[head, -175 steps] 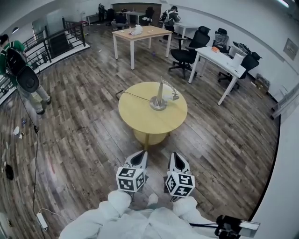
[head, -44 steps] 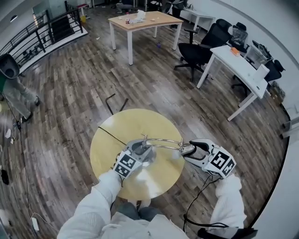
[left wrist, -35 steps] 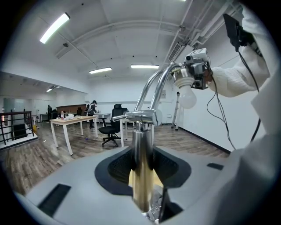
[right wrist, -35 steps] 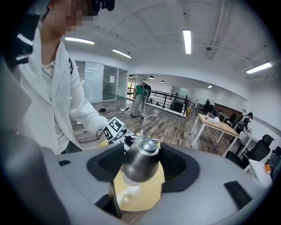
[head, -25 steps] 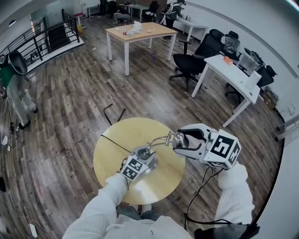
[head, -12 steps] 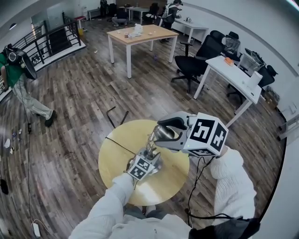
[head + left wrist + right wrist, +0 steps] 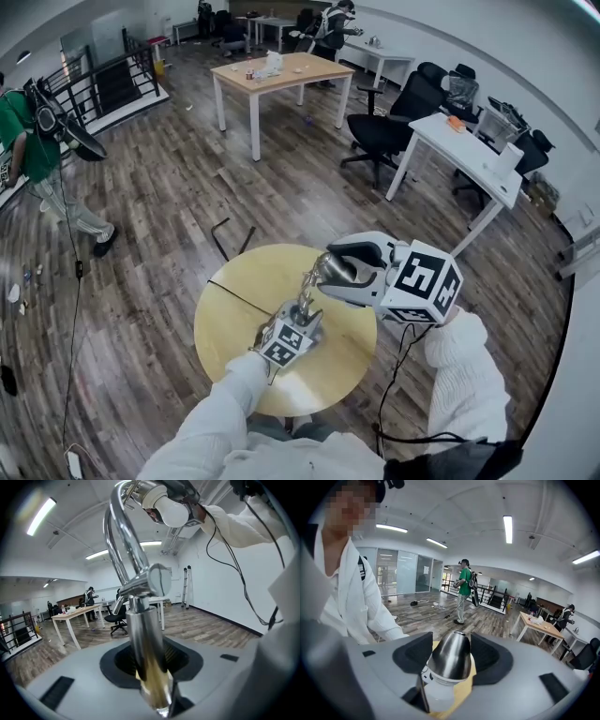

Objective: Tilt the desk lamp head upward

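Two grips noted: left gripper point(image 7: 300, 319), jaws just closing, clamped the upright lamp stem point(image 7: 143, 639); right gripper point(image 7: 335, 268) held the lamp head point(image 7: 449, 656) above it.

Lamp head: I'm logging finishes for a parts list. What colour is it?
The lamp head is polished silver metal and holds a white bulb. It shows best in the right gripper view.

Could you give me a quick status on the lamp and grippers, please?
Left gripper just closed onto lamp post. Right gripper clamped on lamp head, held high. Nothing in the way.
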Demonstrator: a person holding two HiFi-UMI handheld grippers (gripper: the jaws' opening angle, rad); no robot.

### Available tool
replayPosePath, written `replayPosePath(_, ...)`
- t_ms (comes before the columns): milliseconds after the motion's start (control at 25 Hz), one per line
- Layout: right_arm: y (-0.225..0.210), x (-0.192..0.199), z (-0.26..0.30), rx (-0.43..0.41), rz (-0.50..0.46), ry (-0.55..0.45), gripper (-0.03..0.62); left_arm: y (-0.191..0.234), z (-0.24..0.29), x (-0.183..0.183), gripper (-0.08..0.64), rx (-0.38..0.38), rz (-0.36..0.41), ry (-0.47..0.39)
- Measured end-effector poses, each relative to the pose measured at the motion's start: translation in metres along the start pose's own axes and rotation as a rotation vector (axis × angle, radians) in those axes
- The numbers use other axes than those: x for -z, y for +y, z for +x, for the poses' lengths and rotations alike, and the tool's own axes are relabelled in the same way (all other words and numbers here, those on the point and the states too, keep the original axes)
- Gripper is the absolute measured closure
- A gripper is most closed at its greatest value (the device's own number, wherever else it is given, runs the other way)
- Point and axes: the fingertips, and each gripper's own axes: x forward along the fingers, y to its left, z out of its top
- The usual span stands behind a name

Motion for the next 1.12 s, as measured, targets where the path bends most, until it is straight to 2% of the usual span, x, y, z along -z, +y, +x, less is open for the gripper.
replayPosePath(80,-0.006,-0.01,-0.013,0.035,0.029,-0.096,0.33,0.0,-0.005,-0.003,0.444,0.001,0.001,-0.027)
replayPosePath(160,-0.02,-0.022,-0.04,0.082,0.113,-0.24,0.33,-0.001,-0.014,-0.006,0.432,0.006,0.004,-0.048)
replayPosePath(240,-0.04,-0.031,-0.083,0.173,0.216,-0.412,0.33,-0.001,-0.03,-0.006,0.412,0.001,-0.001,-0.067)
replayPosePath(320,-0.067,-0.022,-0.134,0.361,0.319,-0.573,0.33,0.001,-0.052,0.0,0.403,-0.019,-0.039,-0.09)
replayPosePath(400,-0.093,0.022,-0.185,0.639,0.445,-0.671,0.33,0.006,-0.079,0.007,0.403,-0.051,-0.114,-0.117)
replayPosePath(480,-0.104,0.097,-0.216,0.907,0.595,-0.649,0.33,0.012,-0.107,0.01,0.403,-0.103,-0.216,-0.146)
replayPosePath(560,-0.09,0.177,-0.215,1.059,0.73,-0.523,0.331,0.015,-0.132,0.013,0.405,-0.158,-0.315,-0.186)
replayPosePath(640,-0.058,0.239,-0.185,1.095,0.83,-0.378,0.331,0.014,-0.149,0.017,0.406,-0.204,-0.385,-0.222)
replayPosePath(720,-0.019,0.279,-0.136,1.063,0.914,-0.267,0.331,0.01,-0.16,0.023,0.449,-0.253,-0.43,-0.229)
replayPosePath(800,0.016,0.299,-0.083,1.011,0.966,-0.178,0.331,0.002,-0.162,0.028,0.513,-0.288,-0.464,-0.217)
replayPosePath(880,0.043,0.302,-0.038,0.962,0.981,-0.121,0.346,-0.01,-0.159,0.027,0.536,-0.296,-0.485,-0.203)
replayPosePath(920,0.052,0.299,-0.02,0.941,0.98,-0.107,0.375,-0.017,-0.156,0.025,0.545,-0.296,-0.489,-0.198)
replayPosePath(1000,0.065,0.289,0.006,0.907,0.964,-0.091,0.473,-0.031,-0.152,0.019,0.552,-0.292,-0.49,-0.194)
replayPosePath(1120,0.077,0.268,0.029,0.853,0.918,-0.085,0.571,-0.048,-0.151,0.011,0.557,-0.282,-0.48,-0.19)
